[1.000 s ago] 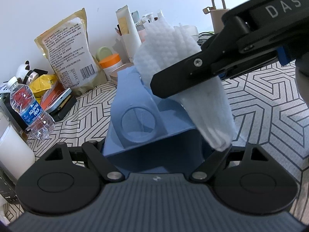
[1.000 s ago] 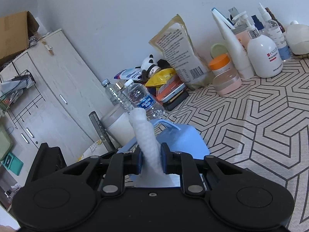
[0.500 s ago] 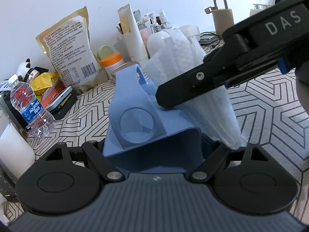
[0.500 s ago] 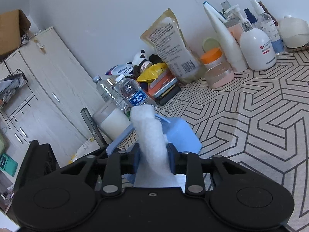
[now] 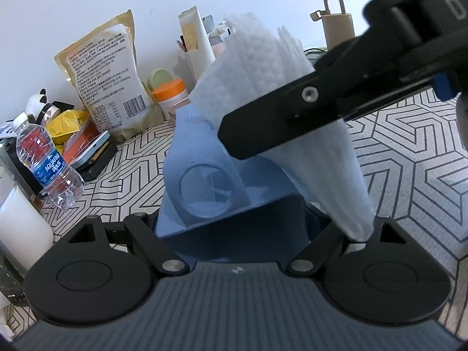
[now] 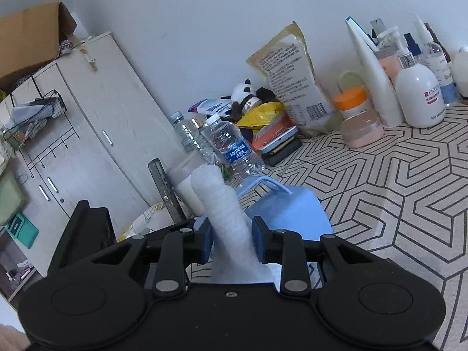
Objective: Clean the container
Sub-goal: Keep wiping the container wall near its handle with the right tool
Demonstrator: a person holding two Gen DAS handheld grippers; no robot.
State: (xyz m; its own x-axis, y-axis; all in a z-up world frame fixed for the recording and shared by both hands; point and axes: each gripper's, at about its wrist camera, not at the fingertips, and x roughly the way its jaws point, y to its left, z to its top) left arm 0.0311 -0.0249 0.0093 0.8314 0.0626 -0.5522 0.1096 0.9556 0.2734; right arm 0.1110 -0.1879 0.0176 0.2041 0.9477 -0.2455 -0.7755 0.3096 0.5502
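The left hand-held gripper (image 5: pixel 231 204) is closed part-way on the near end of the blue container (image 5: pixel 222 181), its jaws bearing on the two side walls. The container is held tilted above the patterned surface (image 5: pixel 409 158), its long axis running away from that gripper toward the far wall, the circular recess in its inner face turned to the camera and its loop handle at the far end.

The right hand-held gripper (image 6: pixel 231 234) reaches in from the right and holds a folded white wipe (image 5: pixel 280 93); the blue pads sit against both sides of the wipe. Its jaws opened further earlier in the past second and have barely changed since, the wipe between them throughout. In the left wrist view the wipe's lower corner hangs just beside the container's right wall, at the near end; contact cannot be confirmed.

Judgement: the wiping stroke is in hand. The container's interior lies left of and below the wipe, so the right gripper, being the nearer free tool, would need to carry the wipe leftward and down along the container's long axis. Risk: the relaxed grip may let the wipe slip.
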